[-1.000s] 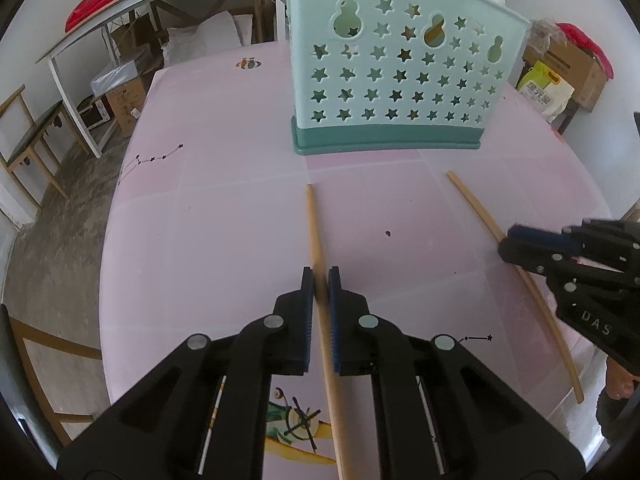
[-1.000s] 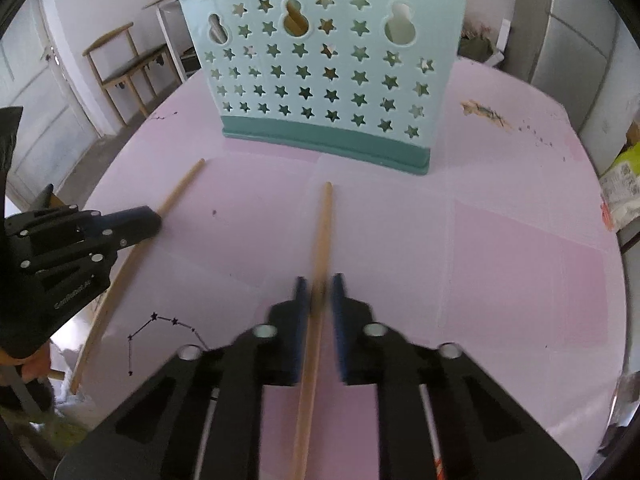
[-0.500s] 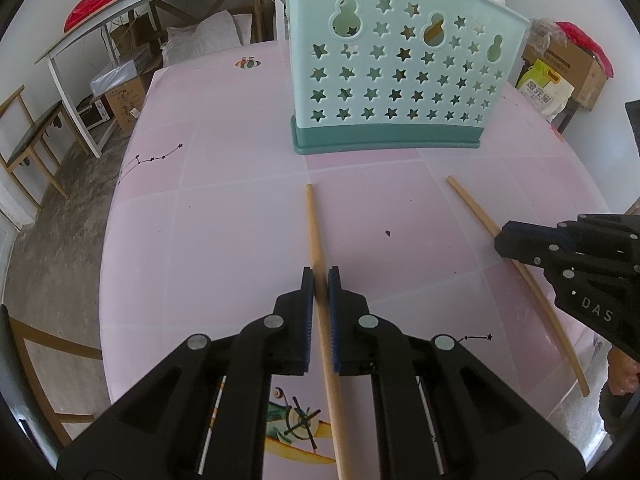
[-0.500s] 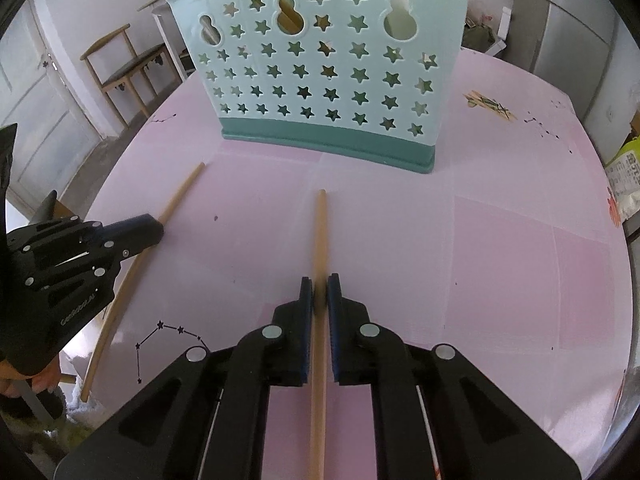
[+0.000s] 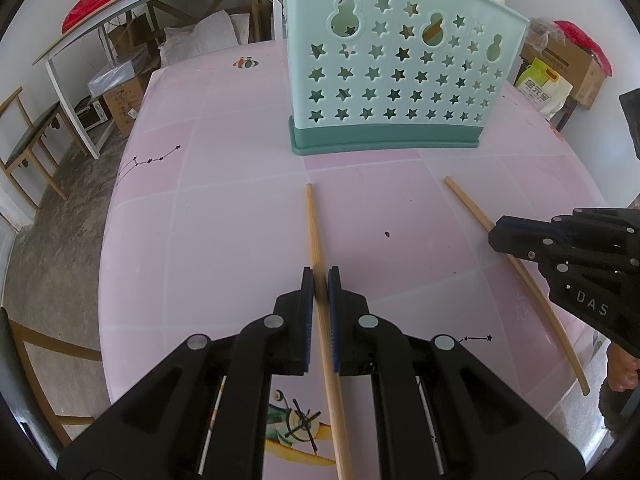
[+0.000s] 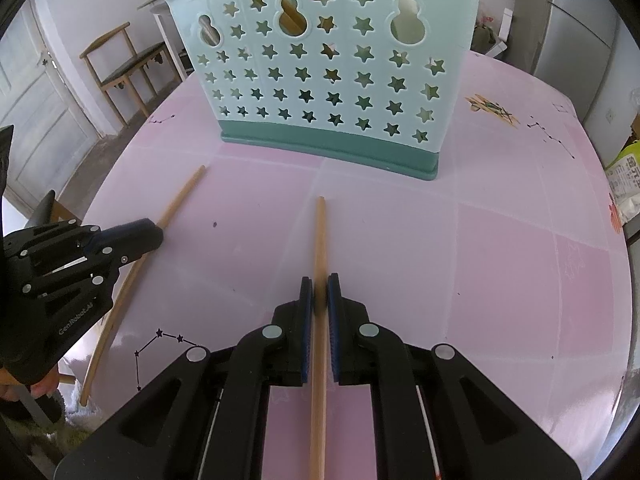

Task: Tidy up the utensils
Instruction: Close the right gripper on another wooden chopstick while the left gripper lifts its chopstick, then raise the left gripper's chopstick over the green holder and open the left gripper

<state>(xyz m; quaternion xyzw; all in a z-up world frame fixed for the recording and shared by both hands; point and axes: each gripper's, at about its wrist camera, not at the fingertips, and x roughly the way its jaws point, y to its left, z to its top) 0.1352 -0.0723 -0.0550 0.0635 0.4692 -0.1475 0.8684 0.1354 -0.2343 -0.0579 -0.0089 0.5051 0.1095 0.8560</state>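
- Since a second ago your left hand has kept its place, while your right has crept slightly toward the holder; both grips look the same as before.
- On your left, the left gripper (image 5: pixel 318 280) is clenched on the left chopstick (image 5: pixel 314 236), pads pressing its shaft about midway along.
- That stick's long axis runs straight ahead from the jaws, its far tip aimed at the holder (image 5: pixel 384 80) and stopping short of the dark green base; whether the stick is off the pink tabletop (image 5: pixel 224 240) is hard to tell.
- In the middle, the holder stands upright on the table, pale green with star cut-outs, and wooden handles already poke above its rim.
- On your right, the right gripper (image 6: pixel 316 288) is likewise clamped on the right chopstick (image 6: pixel 320 240), which also points at the holder, tip well short of its base.
- The two sticks lie apart, side by side, fanning slightly outward at their far ends; each hand looks about equally near the holder.
- What the next move likely turns on: the opening is up top, so each stick must probably be raised and tipped toward upright to clear the tall front wall.
- Nothing else lies between sticks and holder; the wall and the handles already inside are the only hindrances.
- Chairs, boxes and a side table (image 5: pixel 120 28) stand beyond the table edge, out of the way.
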